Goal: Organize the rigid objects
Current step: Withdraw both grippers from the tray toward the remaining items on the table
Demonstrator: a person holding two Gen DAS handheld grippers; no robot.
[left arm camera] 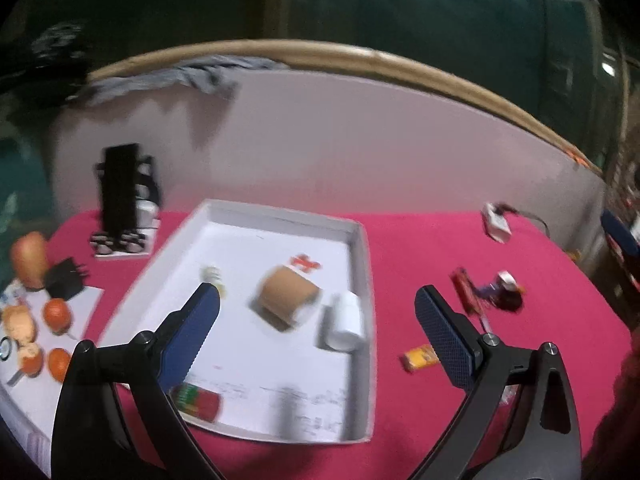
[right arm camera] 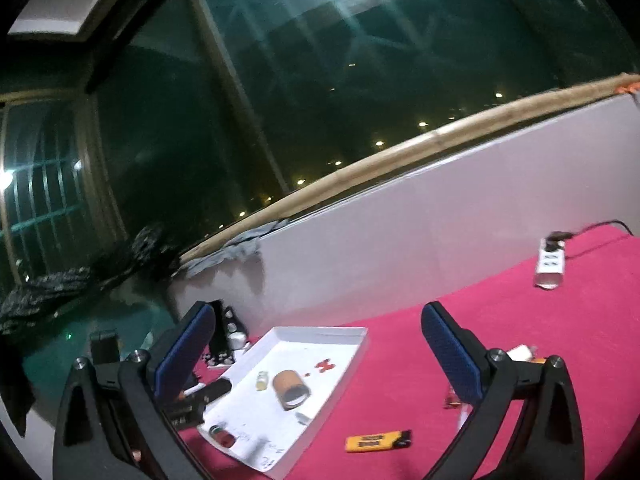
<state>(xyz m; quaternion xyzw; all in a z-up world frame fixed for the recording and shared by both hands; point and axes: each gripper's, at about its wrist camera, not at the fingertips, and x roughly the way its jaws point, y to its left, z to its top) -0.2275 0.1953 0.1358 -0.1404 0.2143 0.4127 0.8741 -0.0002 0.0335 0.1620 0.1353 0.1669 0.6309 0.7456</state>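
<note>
Here, nearest the lens, I am holding my left gripper (left arm camera: 316, 328) with its jaws wide apart and empty, hovering low over the white tray (left arm camera: 362, 280) at centre frame. My right gripper (right arm camera: 318, 354) is likewise gaping and carrying nothing, and is sitting higher and further back in its own view. Just past my left jaws, a brown tape roll (left arm camera: 288, 298), a white cylinder (left arm camera: 346, 320) against the tray's right wall and a red-green item (left arm camera: 198, 400) at the lower left are lying inside the tray. Outside it, on the pink cloth (left arm camera: 420, 248), an orange lighter (right arm camera: 378, 441) is lying in the lower centre of the right view, and a red-and-dark cluster (left arm camera: 492, 294) is resting at right of the left view. I am judging the step as between placements: the next move is calling for one gripper to descend over a loose item, close on it and carry it into the tray. Farthest off, a white power strip (right arm camera: 550, 266) is resting at upper right.
</note>
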